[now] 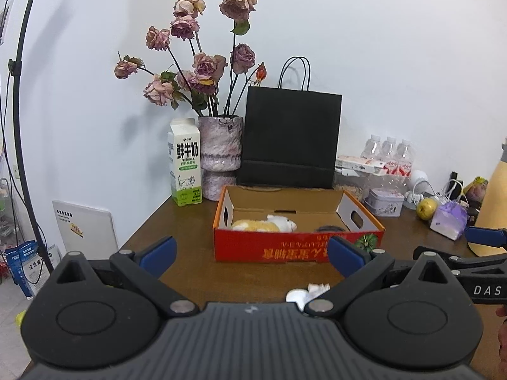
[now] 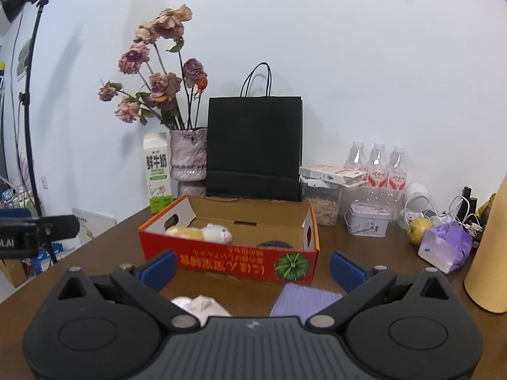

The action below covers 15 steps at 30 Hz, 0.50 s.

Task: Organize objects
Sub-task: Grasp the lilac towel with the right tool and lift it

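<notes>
Both claws, left claw point(image 1: 252, 255) and right claw point(image 2: 252, 267), stood apart, empty, low in frame. Plush toy point(image 2: 202, 232) lay inside red box point(image 2: 228, 261) at centre of desk point(image 2: 374, 253).

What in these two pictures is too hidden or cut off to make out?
- Dark round thing in the red box: right view, front wall hides most.
- White crumpled item: both views, tongs' body covers it.
- Tan cylinder: right view, cut by the edge.
- Box lettering: upside down, blurred.

Even soft indoor light, faint shadows on wall point(image 1: 380, 47); strong fisheye bend at edges, corners vignetted, pics sharp.
</notes>
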Available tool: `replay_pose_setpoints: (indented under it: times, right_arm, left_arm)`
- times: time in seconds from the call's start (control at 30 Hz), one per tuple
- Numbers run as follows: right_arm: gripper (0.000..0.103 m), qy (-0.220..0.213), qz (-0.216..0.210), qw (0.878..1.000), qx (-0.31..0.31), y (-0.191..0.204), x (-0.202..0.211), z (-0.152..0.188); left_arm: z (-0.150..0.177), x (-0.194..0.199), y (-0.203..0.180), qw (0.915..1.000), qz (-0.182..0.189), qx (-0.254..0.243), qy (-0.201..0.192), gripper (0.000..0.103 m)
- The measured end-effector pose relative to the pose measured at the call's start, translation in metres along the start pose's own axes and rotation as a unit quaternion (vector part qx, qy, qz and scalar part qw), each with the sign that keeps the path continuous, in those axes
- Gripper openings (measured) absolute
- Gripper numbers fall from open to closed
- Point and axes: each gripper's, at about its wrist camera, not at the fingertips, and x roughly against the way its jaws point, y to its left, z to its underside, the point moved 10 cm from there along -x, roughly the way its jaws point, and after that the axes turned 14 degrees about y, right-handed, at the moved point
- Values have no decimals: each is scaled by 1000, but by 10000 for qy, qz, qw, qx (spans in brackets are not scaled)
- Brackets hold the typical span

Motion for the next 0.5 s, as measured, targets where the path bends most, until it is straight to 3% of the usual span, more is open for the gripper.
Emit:
replay_pose_setpoints:
  times: [0.5]
  right_arm:
    - [103,353,-167,9992,60,13,26,72]
  left_arm:
    - [56,14,13,9994,163,21,306,103]
